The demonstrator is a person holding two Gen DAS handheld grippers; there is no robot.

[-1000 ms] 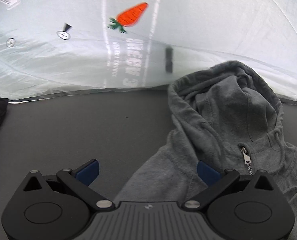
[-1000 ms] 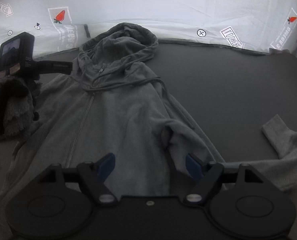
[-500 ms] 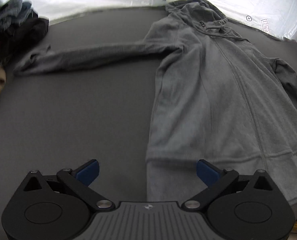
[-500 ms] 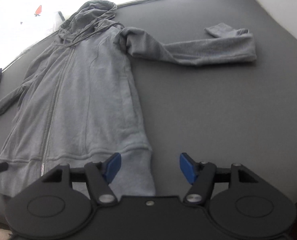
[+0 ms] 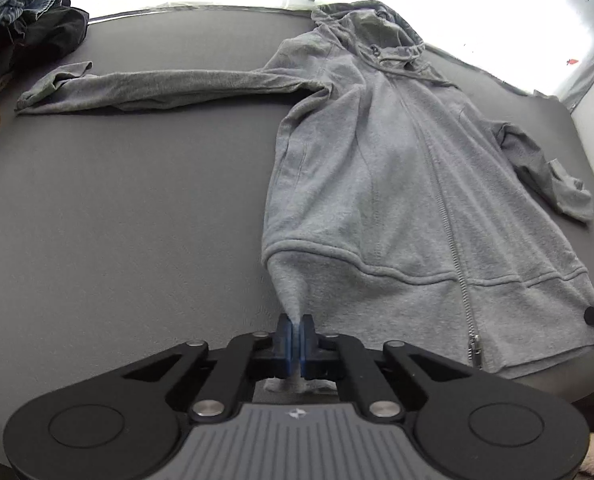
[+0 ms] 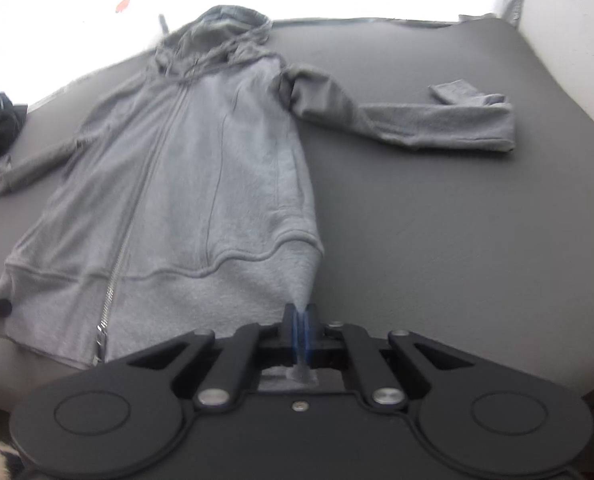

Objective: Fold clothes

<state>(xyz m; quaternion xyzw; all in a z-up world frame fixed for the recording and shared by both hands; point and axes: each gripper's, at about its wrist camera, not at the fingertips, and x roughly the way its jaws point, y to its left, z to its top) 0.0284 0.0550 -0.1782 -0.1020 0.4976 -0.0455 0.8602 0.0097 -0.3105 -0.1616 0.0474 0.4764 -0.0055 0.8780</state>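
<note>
A grey zip-up hoodie point(image 5: 377, 168) lies flat, front up, on a dark grey surface point(image 5: 117, 208), hood at the far end. It also shows in the right wrist view point(image 6: 185, 168). One sleeve point(image 5: 157, 86) stretches out to the left; the other sleeve point(image 6: 417, 120) stretches right with its cuff folded back. My left gripper point(image 5: 296, 326) is shut on the hoodie's bottom left hem corner. My right gripper point(image 6: 300, 316) is shut on the bottom right hem corner. Both corners are pulled up into a point.
A pile of dark and striped clothes point(image 5: 25, 28) sits at the far left edge. A white printed sheet point(image 6: 77, 12) hangs behind the surface. A pale wall point(image 6: 569, 32) rises on the right. The surface's near edge runs just under both grippers.
Both grippers were open half a second ago, over the hem; now each is shut on a hem corner. One second ago both were up near the hood.
</note>
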